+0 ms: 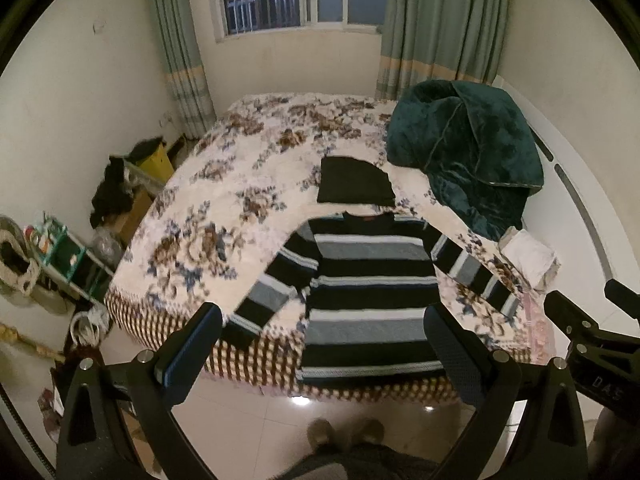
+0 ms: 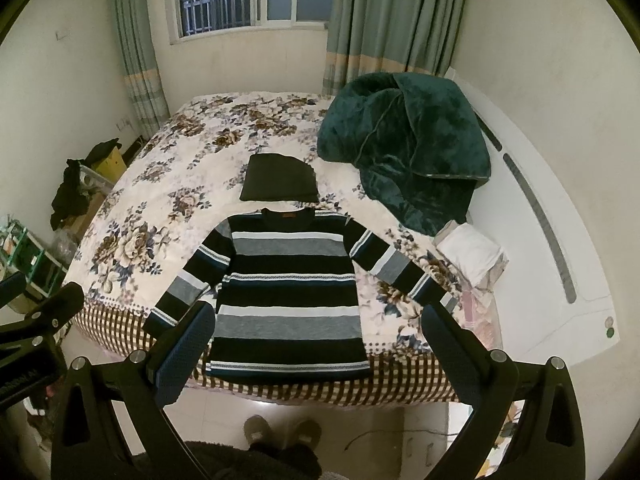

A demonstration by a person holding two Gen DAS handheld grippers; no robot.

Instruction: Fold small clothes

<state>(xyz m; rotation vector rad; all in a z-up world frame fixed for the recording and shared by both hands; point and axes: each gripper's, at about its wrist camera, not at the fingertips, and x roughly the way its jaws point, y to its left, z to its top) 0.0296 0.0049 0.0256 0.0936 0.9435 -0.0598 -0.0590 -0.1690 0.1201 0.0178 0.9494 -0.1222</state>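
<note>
So the striped sweater (image 2: 286, 292) is laid flat, front up, at the foot end of the bed (image 2: 168, 184), sleeves angled out to both sides, its hem right at the checked border where the floral bedspread drops over the edge. There's a small reddish tag at the neckline, way too tiny for me to read. Just past the collar sits a folded black garment (image 2: 278, 178), close but not touching as far as I can tell. Further back on the right, a heaped dark green blanket (image 2: 408, 144), with a folded white cloth (image 2: 470, 254) beside its near end.

My left gripper (image 1: 324, 354) and right gripper (image 2: 316, 350) both hang off the foot of the bed above the tiled floor, jaws spread wide, nothing in either. In the left wrist view I can see white lettering on the other gripper's body that looks like "DAS", cut off. My slippers (image 2: 282, 434) show below.
</note>
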